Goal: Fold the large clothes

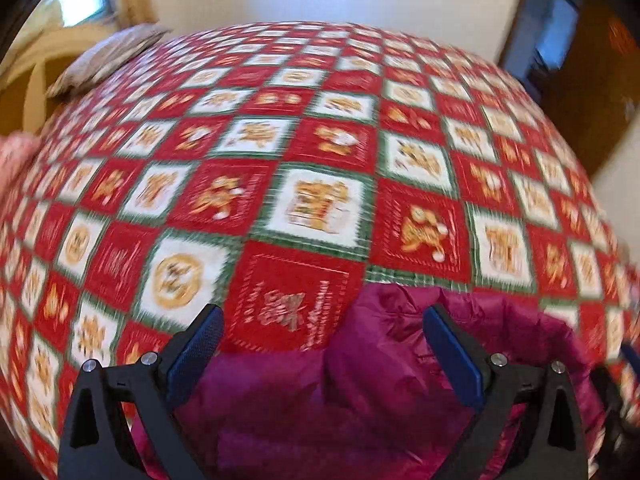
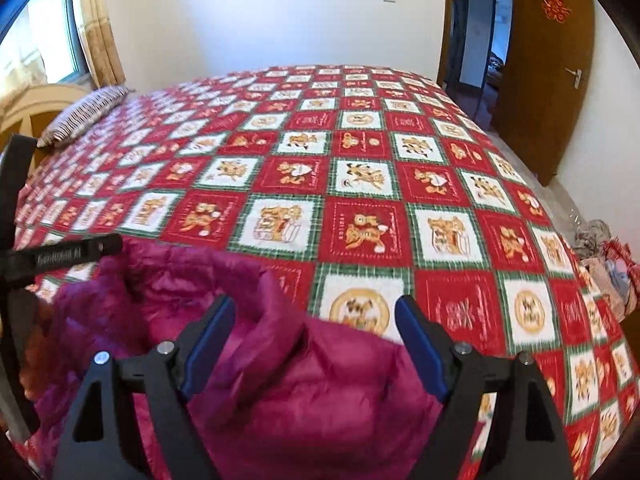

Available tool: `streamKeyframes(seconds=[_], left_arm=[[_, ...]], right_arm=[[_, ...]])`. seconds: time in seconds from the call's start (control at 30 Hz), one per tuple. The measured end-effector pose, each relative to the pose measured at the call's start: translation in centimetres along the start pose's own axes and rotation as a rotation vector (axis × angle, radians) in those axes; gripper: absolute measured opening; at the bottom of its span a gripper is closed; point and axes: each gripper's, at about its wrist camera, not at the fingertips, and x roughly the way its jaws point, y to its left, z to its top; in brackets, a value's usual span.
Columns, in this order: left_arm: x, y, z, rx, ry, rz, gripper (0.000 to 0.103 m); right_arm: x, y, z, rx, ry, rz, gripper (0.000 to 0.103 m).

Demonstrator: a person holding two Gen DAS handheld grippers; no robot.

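Note:
A magenta puffy jacket (image 1: 380, 380) lies bunched at the near edge of a bed with a red, white and green checked quilt (image 1: 320, 160). My left gripper (image 1: 324, 316) is open, its blue-padded fingers (image 1: 200, 344) just above the jacket. In the right wrist view the jacket (image 2: 300, 380) fills the lower left. My right gripper (image 2: 316, 308) is open over a raised fold of it. The left gripper's black body (image 2: 60, 256) shows at the left edge there.
A striped pillow (image 2: 84, 114) lies at the far left of the quilt (image 2: 360, 184). A wooden door (image 2: 548, 72) stands open at the right. A pile of bags and cloth (image 2: 604, 256) sits beside the bed on the right. A window with curtains (image 2: 96, 20) is at the left.

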Motion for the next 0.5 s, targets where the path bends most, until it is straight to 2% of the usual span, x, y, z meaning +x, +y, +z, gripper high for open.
streamKeyframes(seconds=[0.1,0.13,0.17,0.2,0.23,0.27,0.33,0.5], left_arm=[[0.9,-0.6,-1.1,0.067,-0.004,-0.006,0.099],[0.8,-0.4,-1.8,0.081,-0.018,-0.030,0.087],[0.5,-0.1,-2.2,0.091,-0.022,-0.075,0.057],[0.4,0.1,-2.4,0.096,-0.014,-0.111,0.040],[0.0,0.6,-2.9,0.089,-0.008,-0.150,0.018],[-0.5,1.0,-3.3,0.088,-0.017,-0.163,0.016],[-2.4,2.0,-4.2,0.094,-0.081,-0.193,0.012],[-4.6,3.7,-7.0,0.085,-0.129,-0.233,0.009]], right_arm=[[1.8,0.2,0.1,-0.031,0.040,-0.007,0.084],[2.3,0.3,-0.1,-0.055,0.050,-0.011,0.077],[2.3,0.4,-0.3,-0.078,0.049,-0.015,0.055],[2.2,0.5,-0.6,-0.095,0.049,-0.016,0.041],[2.2,0.5,-0.9,-0.107,0.056,-0.008,0.022],[2.0,0.3,-1.1,-0.104,0.053,0.005,0.016],[1.2,0.0,-1.8,-0.112,0.026,0.002,0.011],[-1.4,-0.5,-3.8,-0.115,-0.036,0.000,0.007]])
